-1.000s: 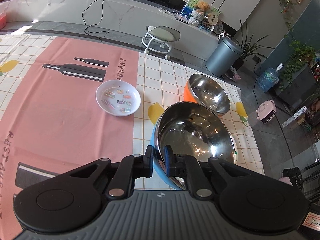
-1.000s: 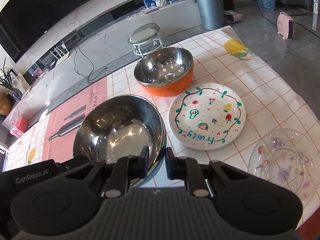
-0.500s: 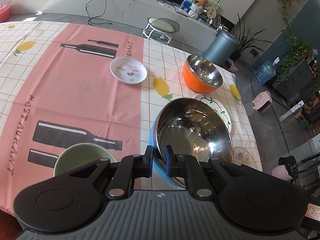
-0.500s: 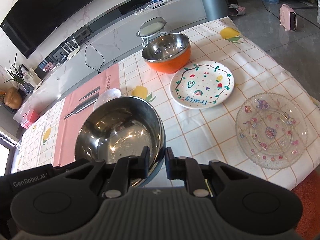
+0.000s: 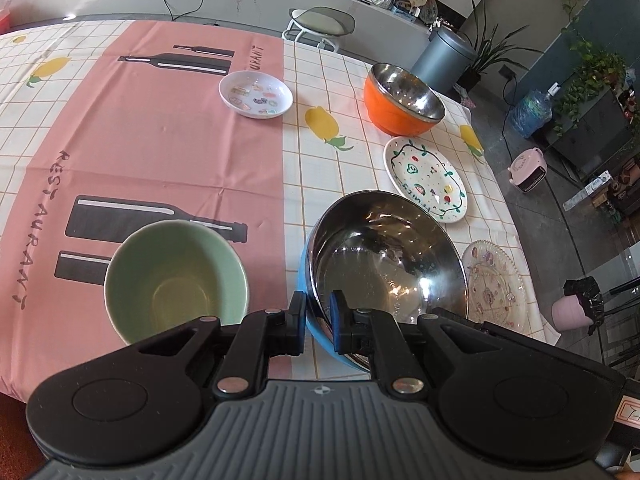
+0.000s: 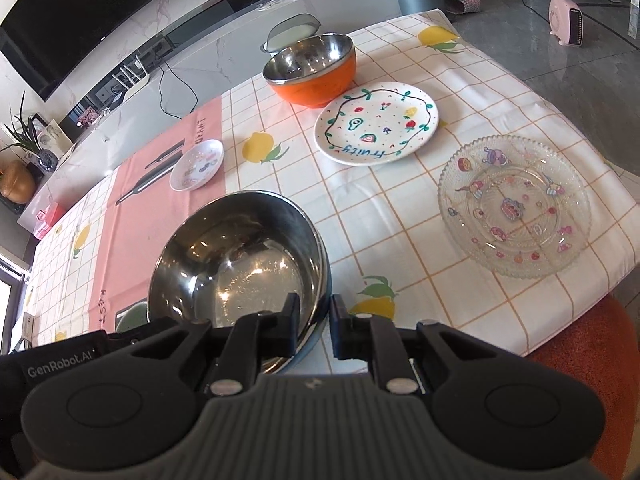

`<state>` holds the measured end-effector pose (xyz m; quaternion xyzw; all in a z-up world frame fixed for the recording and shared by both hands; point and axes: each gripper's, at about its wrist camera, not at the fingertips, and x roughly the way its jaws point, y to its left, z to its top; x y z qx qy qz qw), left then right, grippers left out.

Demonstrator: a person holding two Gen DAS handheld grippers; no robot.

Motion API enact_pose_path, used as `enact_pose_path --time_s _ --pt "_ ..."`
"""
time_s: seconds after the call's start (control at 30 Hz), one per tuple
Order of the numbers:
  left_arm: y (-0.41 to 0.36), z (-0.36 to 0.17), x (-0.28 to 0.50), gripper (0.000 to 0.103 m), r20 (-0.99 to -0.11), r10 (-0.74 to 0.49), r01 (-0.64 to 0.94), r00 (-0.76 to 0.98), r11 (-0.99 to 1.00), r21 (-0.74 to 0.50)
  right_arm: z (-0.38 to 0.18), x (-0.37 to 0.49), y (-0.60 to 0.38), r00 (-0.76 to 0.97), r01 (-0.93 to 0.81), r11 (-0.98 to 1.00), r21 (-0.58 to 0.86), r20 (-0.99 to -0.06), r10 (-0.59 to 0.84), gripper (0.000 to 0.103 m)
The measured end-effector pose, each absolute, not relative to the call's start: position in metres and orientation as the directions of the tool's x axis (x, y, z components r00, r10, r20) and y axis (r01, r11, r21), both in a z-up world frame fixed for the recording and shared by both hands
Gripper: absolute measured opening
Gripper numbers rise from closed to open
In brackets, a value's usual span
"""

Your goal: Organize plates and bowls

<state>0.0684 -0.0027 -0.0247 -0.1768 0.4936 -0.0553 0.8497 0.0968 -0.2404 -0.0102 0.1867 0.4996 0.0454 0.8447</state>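
Note:
A steel-lined blue bowl (image 5: 384, 264) (image 6: 240, 256) hangs over the table's near edge, held from both sides. My left gripper (image 5: 318, 316) is shut on its left rim and my right gripper (image 6: 314, 320) is shut on its right rim. Just left of it stands a pale green bowl (image 5: 176, 276), only a sliver of which shows in the right wrist view. Farther back are an orange steel-lined bowl (image 5: 402, 100) (image 6: 312, 70), a white fruit-painted plate (image 5: 426, 178) (image 6: 376, 122), a clear glass plate (image 5: 494, 284) (image 6: 514, 204) and a small white dish (image 5: 256, 94) (image 6: 197, 164).
The table wears a checked lemon-print cloth (image 6: 400, 216) with a pink runner (image 5: 132, 148). Its right edge drops to a grey floor holding a pink heater (image 6: 568, 20) and a bin (image 5: 442, 58). A stool (image 5: 322, 24) stands behind the table.
Both grippers have pulled back toward the table's near edge with the blue bowl between them. The green bowl and the glass plate have come into the left wrist view.

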Motion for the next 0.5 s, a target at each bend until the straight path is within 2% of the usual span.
enact_pose_path --time_s 0.5 --pt "-0.003 -0.041 0.071 0.014 -0.848 -0.256 -0.095 0.464 0.937 -0.335 -0.028 0.101 -0.238 0.453 0.13 0.929 0.346 -0.855 0.254 0.013"
